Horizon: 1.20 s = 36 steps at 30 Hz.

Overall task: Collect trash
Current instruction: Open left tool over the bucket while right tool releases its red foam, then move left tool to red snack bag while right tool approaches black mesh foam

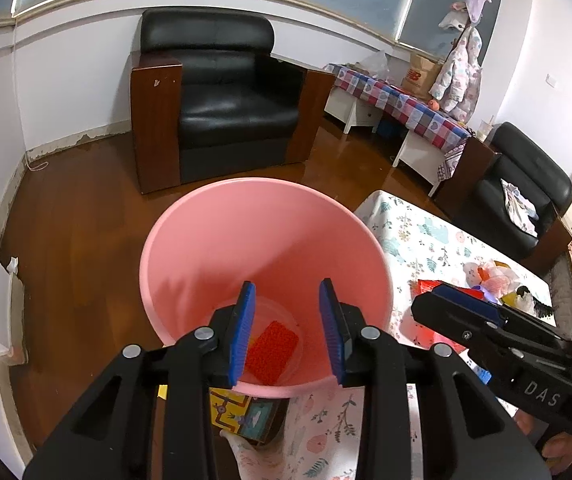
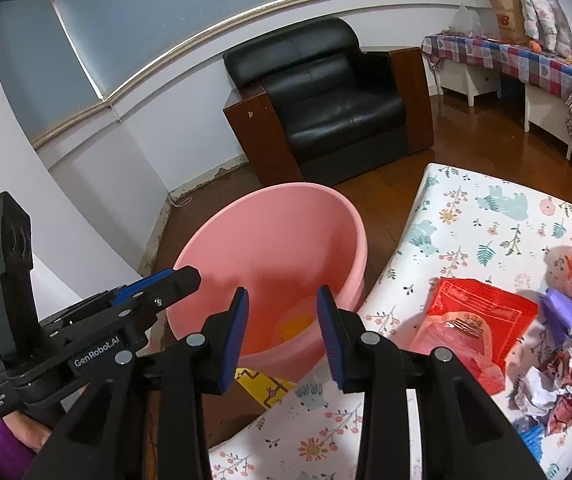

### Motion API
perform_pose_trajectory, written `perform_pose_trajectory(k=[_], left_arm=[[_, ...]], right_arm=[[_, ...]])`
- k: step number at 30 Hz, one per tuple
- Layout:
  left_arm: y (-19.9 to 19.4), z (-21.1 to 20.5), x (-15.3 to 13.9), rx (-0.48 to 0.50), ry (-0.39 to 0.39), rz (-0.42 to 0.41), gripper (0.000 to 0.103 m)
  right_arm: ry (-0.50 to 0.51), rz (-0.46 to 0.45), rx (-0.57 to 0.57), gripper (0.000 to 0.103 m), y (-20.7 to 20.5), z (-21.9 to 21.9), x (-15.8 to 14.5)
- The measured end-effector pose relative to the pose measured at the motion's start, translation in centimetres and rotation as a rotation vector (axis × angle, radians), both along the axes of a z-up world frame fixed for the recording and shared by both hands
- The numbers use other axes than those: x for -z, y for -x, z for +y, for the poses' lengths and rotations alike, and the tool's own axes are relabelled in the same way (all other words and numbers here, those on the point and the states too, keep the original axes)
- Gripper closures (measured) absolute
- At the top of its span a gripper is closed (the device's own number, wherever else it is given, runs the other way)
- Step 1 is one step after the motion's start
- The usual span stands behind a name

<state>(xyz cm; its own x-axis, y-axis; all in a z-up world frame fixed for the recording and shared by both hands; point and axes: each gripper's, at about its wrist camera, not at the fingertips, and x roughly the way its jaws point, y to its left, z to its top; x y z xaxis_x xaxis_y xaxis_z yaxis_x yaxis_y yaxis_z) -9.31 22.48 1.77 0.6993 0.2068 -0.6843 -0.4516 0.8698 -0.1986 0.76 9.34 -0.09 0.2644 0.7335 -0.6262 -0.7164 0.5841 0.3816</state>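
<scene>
Polished brown wooden floor [image 1: 86, 208] runs back to a black leather armchair [image 1: 222, 96] set against a white wall, and the pink bin [image 1: 262, 240] stands on that floor just beside the corner of a table with a floral cloth [image 1: 418, 240]. From the left wrist view, the left gripper [image 1: 288, 328] hangs over the bin's near rim with its blue pads spread apart and nothing between them; inside the bin, at the bottom, lies a red textured piece [image 1: 272, 354] on what looks like clear plastic. Right of the bin, the right gripper [image 1: 460, 300] reaches across the table's edge, and beyond it on the cloth sits a heap of crumpled trash [image 1: 490, 276]. Below the bin's near rim, a yellow printed box [image 1: 242, 416] shows. From the right wrist view, the right gripper [image 2: 282, 334] points at the bin's [image 2: 270, 240] near right rim, its jaws moderately parted and empty. Left of the bin, the left gripper [image 2: 158, 284] juts in over the rim, a purple sleeve [image 2: 0, 450] beneath it. Right of the bin, on the floral cloth [image 2: 466, 216], lie a red plastic packet [image 2: 482, 312] and, further right, crumpled paper and wrappers [image 2: 562, 384].
</scene>
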Motion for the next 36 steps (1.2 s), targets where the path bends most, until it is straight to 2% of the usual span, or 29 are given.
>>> perform_pose_trajectory(k=[12,18,26,28,30,34,36], left_arm=[[-0.6,-4.4,-0.6,0.043,-0.052,0.021,0.07],[-0.9,-7.5,0.0,0.086,-0.023,0.024,0.07],[-1.3,-11.7,1.5,0.181,0.0,0.06,0.07],[-1.5,-12.7,1.8,0.202,0.001,0.066,0.07],[-1.7,-13.4,1.9,0.217,0.001,0.072,0.07],[-2.0,-14.9,2.2,0.246,0.005,0.089,0.07],[-2.3,-15.4,2.3,0.26,0.006,0.094,0.07]], right_arm=[[0.016,-0.053,0.058,0.068,1.9,-4.8,-0.5],[0.034,-0.075,0.119,0.067,2.9,-8.8,-0.6],[0.054,-0.053,0.184,0.066,4.2,-13.7,0.4],[0.049,-0.067,0.195,0.063,4.6,-14.7,0.3],[0.033,-0.08,0.204,0.054,4.8,-15.7,0.0],[0.007,-0.103,0.235,0.046,5.2,-17.5,-0.3],[-0.016,-0.107,0.26,0.038,5.3,-18.5,-0.5]])
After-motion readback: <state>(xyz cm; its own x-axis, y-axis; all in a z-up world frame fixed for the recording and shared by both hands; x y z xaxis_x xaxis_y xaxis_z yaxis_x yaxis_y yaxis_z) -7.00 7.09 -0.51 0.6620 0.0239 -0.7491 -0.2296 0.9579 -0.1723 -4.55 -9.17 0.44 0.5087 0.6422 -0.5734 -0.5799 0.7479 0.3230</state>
